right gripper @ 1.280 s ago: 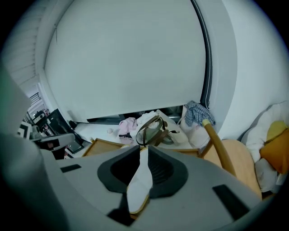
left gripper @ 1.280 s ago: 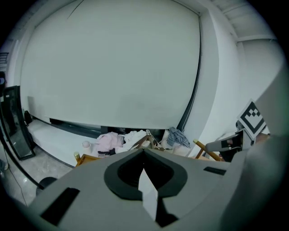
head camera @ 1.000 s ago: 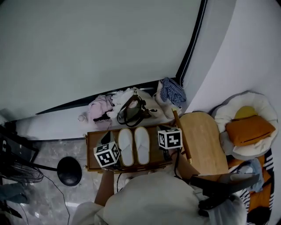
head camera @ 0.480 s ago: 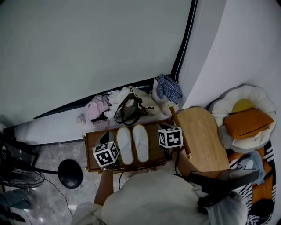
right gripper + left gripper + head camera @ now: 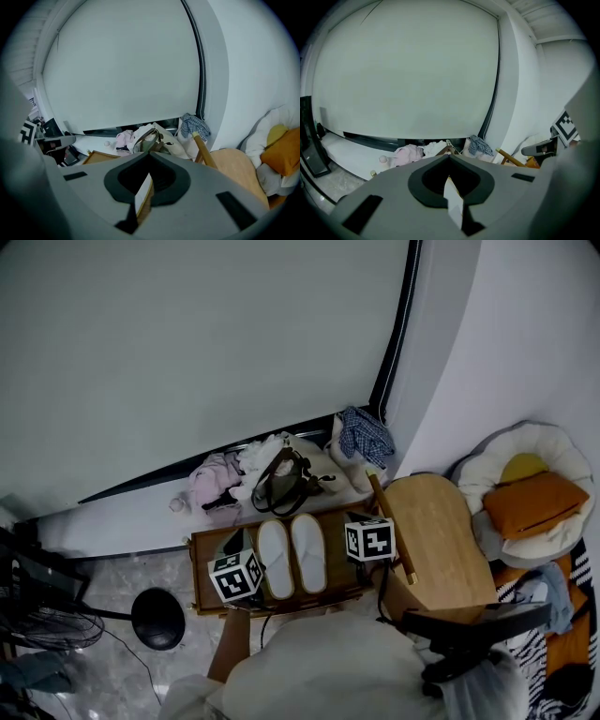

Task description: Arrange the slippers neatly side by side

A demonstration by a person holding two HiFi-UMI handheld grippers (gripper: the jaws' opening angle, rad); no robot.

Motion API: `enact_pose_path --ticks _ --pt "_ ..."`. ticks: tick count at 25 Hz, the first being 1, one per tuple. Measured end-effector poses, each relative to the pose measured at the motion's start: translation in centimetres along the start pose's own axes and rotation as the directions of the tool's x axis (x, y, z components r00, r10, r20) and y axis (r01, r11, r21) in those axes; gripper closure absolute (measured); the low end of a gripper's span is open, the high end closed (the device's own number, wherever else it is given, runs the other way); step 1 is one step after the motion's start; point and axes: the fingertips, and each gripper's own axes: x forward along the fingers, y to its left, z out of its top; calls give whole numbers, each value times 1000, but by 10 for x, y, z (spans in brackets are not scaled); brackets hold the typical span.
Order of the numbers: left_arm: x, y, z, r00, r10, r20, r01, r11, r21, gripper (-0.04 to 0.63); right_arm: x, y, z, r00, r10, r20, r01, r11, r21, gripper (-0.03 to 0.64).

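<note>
We note both white slippers (image 5: 292, 557) lying side by side, close together, on the wooden table (image 5: 202, 561). Left gripper (image 5: 450, 157) and right gripper (image 5: 151, 154) flank them, jaws closed on nothing.

Soft, even, rather dim light fills the room, brightest on the pale wall (image 5: 206, 343); shadows are faint. The head view is sharp, the slippers (image 5: 275, 559) crisp; both gripper views bulge, go black at the corners and blur near the lens.
</note>
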Motion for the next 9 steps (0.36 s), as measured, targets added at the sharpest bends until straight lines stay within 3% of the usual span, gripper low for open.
enact_pose_path --ticks 9 --pt "9 -2 2 1000 -7 -15 7 1000 -1 578 9 3 2 1000 20 -2 -20 1000 11 583"
